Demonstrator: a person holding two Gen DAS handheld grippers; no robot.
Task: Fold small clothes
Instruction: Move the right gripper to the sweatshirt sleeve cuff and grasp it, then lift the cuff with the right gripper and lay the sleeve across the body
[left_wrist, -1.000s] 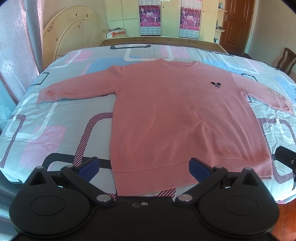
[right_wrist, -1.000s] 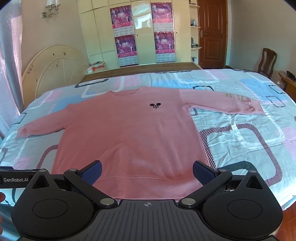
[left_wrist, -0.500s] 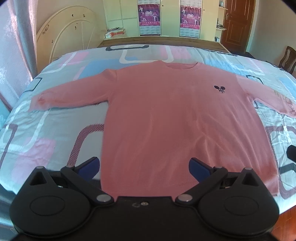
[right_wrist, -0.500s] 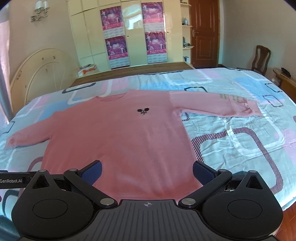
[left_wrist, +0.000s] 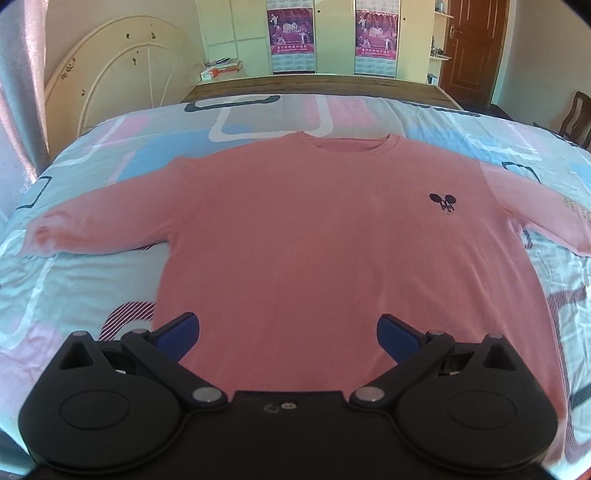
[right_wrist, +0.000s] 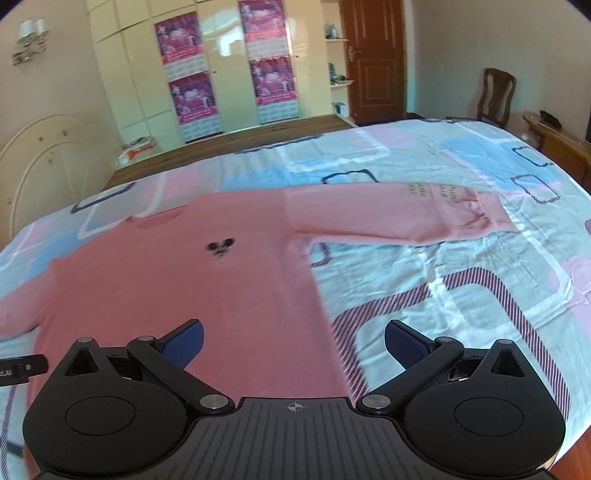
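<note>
A pink long-sleeved sweater (left_wrist: 314, 240) lies flat, face up, on the bed, both sleeves spread out sideways; it has a small black logo (left_wrist: 442, 201) on the chest. My left gripper (left_wrist: 288, 334) is open and empty, above the lower body of the sweater. In the right wrist view the sweater (right_wrist: 184, 280) fills the left half, with its right sleeve (right_wrist: 406, 218) stretched toward the right. My right gripper (right_wrist: 293, 338) is open and empty, above the sweater's right side edge. The hem is hidden behind both grippers.
The bed has a patterned sheet (right_wrist: 461, 280) in light blue, pink and white. A cream headboard panel (left_wrist: 118, 74) leans at the back left. Cupboards with posters (right_wrist: 229, 74), a brown door (right_wrist: 373, 59) and a wooden chair (right_wrist: 495, 96) stand beyond the bed.
Both grippers have moved forward over the sweater, so its hem has dropped out of sight. The right gripper has also swung rightward toward the right sleeve. Both stay open.
</note>
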